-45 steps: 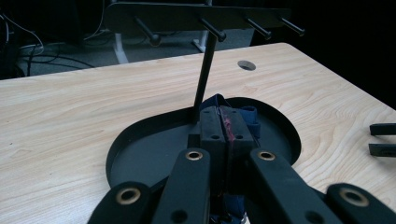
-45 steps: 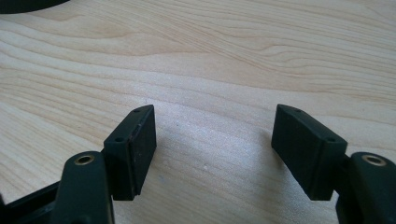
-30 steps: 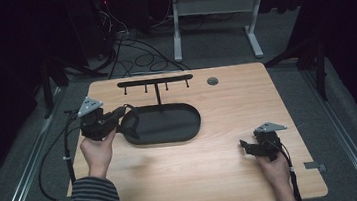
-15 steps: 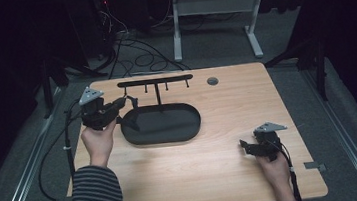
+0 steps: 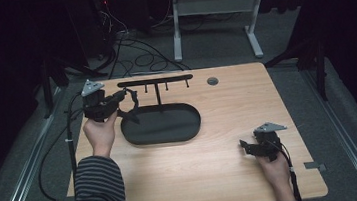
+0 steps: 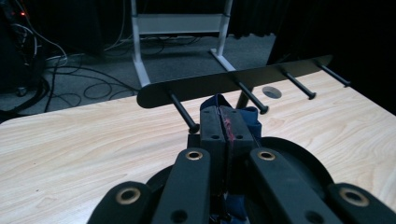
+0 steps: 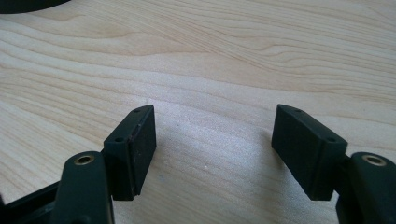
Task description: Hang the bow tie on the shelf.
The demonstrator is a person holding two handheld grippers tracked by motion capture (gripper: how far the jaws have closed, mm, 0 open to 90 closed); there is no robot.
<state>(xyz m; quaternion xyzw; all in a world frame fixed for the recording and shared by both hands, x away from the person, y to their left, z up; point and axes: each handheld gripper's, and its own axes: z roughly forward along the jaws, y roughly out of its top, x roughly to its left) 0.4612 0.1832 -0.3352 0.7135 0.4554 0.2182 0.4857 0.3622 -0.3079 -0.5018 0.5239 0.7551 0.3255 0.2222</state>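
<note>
My left gripper (image 6: 223, 140) is pinched tight on a small blue and red thing (image 6: 223, 115); it looks like soft cloth or a strap, though I cannot name it more closely. I hold it up just below and in front of the leftmost peg (image 6: 183, 112) of the black rack, because my guess is that it is meant to hang there, and the peg's knobbed tip has to pass through or under it before I let go. From above, my left hand (image 5: 100, 131) sits at the table's left side with the gripper (image 5: 127, 102) raised beside the left end of the rack's crossbar (image 5: 154, 81), above the edge of the oval black base (image 5: 161, 125). Something dark hangs from the jaws there, but I cannot make out its shape.

The crossbar carries four pegs pointing toward me, all bare as far as I can see, so the nearest one is the easy reach from this side.

My right gripper (image 7: 212, 144) is spread wide with nothing between its pads (image 7: 142, 149), hovering low over bare wooden table (image 7: 233, 56). I keep my right hand (image 5: 274, 168) parked near the front right corner, well apart from the rack, so it stays out of the left arm's way. It may be needed to steady the base if the peg pushes back.
</note>
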